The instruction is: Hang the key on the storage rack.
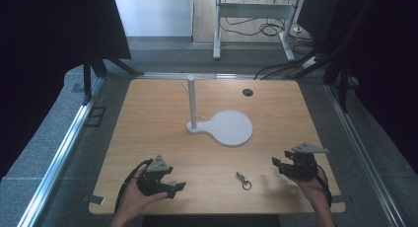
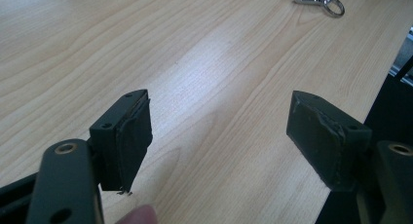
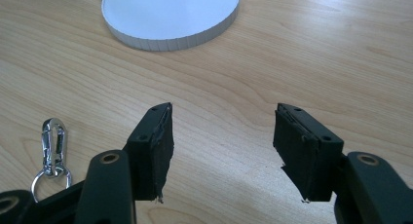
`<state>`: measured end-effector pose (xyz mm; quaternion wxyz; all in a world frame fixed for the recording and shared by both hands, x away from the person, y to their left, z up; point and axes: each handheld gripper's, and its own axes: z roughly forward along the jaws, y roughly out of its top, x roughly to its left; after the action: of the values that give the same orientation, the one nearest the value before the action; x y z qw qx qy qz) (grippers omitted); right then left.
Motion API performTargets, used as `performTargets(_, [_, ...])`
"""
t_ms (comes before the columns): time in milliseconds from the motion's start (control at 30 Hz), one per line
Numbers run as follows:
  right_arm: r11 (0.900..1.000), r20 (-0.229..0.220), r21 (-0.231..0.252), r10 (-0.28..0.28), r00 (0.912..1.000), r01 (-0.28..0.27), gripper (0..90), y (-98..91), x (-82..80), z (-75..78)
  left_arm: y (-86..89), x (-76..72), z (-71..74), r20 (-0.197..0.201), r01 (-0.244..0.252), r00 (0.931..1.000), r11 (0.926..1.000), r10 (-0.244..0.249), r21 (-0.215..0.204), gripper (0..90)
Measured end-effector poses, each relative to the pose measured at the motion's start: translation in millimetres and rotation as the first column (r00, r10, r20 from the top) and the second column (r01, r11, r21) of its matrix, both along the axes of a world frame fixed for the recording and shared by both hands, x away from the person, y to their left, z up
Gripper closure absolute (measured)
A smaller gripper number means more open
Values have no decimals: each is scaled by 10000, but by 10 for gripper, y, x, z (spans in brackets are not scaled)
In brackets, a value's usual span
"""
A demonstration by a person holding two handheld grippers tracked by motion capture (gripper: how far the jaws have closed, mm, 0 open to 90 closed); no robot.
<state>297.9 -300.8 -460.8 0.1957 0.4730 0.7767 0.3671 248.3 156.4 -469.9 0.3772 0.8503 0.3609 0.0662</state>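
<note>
— Both grippers are hovering near the table's front edge, each in a hand. Are the jaws holding anything?

— No. The right gripper [image 1: 279, 162] is standing wide open with bare wood between its pads, and the left gripper [image 1: 178, 188] is gaping just as wide, also empty.

— Where is the keyring clip [image 1: 243, 180] lying?

— It is resting on the table [image 1: 148, 118] between the two grippers, close to the front edge, touching neither. In the right gripper view the keyring clip [image 3: 52, 153] is sitting just beside the jaws, off to their left. In the left gripper view the keyring clip [image 2: 319, 0] is lying well ahead and to the right.

— Its long axis?

— Running roughly from front edge to back, ring end toward the front.

— Which hand is nearer?

— The right one seems slightly nearer, I'd judge; its jaws would need to swing left toward the clip.

— And beyond?

— A white stand [image 1: 229, 128] with a pegged post [image 1: 191, 101] is sitting at the table's middle, well apart from the clip.
</note>
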Motion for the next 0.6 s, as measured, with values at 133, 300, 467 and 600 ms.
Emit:
performTargets(133, [10000,-83,36,61,9999,-61,396,6,8,4,19,-1,11,31,-141,9999,9998,142,-145,247])
performTargets(300, [9993,-230,152,343,9991,-339,410,43,44,58,68,-5,45,62,-286,9996,9992,288,-268,248])
performTargets(467, [9978,-357,-34,660,9972,-661,422,102,92,125,101,-1,57,41,-424,9991,9984,426,-370,249])
performTargets(600, [9946,-584,-312,967,9936,-986,430,178,131,198,100,-5,63,26,-401,9992,9984,402,-388,249])
